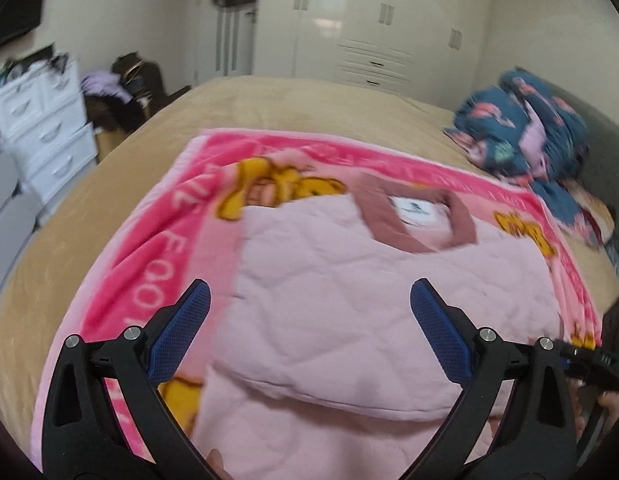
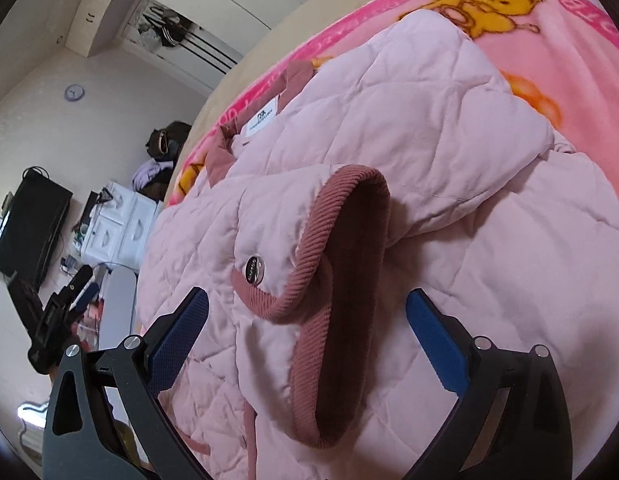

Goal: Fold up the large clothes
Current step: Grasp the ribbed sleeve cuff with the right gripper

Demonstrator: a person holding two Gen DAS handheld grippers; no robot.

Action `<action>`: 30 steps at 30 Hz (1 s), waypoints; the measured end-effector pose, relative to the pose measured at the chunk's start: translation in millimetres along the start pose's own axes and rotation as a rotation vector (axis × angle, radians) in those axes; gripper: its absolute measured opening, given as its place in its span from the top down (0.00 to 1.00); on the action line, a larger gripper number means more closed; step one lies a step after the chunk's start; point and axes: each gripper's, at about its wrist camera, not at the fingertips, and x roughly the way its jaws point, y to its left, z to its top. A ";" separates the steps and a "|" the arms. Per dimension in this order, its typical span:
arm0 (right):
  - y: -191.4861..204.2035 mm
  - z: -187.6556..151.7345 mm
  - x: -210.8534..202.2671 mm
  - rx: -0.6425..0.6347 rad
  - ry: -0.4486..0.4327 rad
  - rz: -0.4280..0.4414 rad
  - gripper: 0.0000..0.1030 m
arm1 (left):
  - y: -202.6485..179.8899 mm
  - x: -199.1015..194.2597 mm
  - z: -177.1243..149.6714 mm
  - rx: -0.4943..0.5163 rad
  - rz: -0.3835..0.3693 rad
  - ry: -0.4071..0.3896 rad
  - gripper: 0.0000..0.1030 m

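A pale pink quilted jacket (image 1: 349,300) with a dusty-rose collar (image 1: 379,216) lies partly folded on a pink bear-print blanket (image 1: 161,248) spread over a beige bed (image 1: 109,176). My left gripper (image 1: 309,288) hovers open above the jacket's body with nothing between its fingers. In the right wrist view, a sleeve of the jacket (image 2: 429,128) lies folded across the body. Its rose corduroy cuff (image 2: 349,240), beside a metal snap button (image 2: 254,271), sits between the open fingers of my right gripper (image 2: 307,294). The pads stand apart from the cuff.
A dark blue floral bundle (image 1: 525,140) lies at the bed's far right. White drawers (image 1: 41,120) and cluttered clothes stand left of the bed, white wardrobes (image 1: 373,32) behind it. The left gripper (image 2: 69,292) shows beyond the bed's edge, near a dark television (image 2: 29,224).
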 end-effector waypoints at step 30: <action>63.0 95.3 1.1 -0.309 -0.180 -0.106 0.82 | 3.9 39.2 -4.0 -0.061 -0.049 0.039 0.09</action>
